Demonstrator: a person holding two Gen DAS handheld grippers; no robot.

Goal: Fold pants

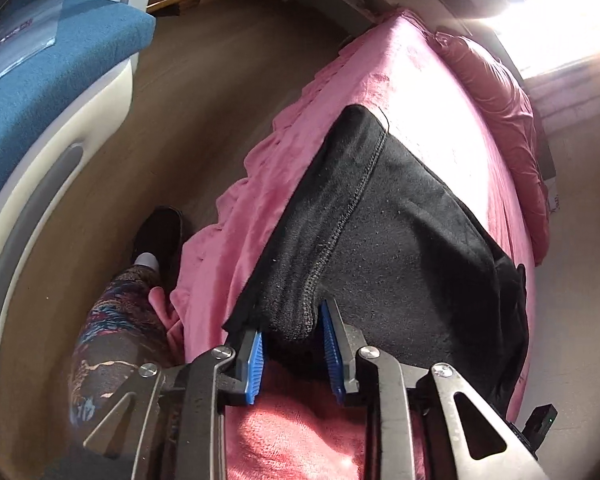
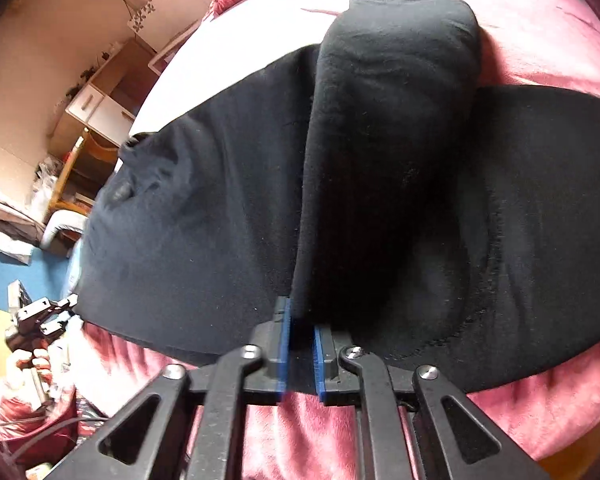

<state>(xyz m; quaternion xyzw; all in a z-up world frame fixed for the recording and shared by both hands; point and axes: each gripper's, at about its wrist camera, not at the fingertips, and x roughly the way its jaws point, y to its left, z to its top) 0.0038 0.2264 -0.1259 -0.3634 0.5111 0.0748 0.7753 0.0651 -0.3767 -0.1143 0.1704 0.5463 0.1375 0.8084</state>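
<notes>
left gripper (image 1: 292, 344): pinching pants (image 1: 400, 232) edge | right gripper (image 2: 300, 340): pinching pants fold | pants on pink bed (image 1: 440, 92)

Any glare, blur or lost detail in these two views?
Left wrist view: window glare blows out the top right and washes the pink bedspread. Right wrist view: black pants lose fold detail in shadow; both bend at the edges.

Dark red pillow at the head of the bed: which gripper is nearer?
Can't tell. Left gripper and right gripper both clamp the black pants at the bed's near edge, far from the pillow.
</notes>
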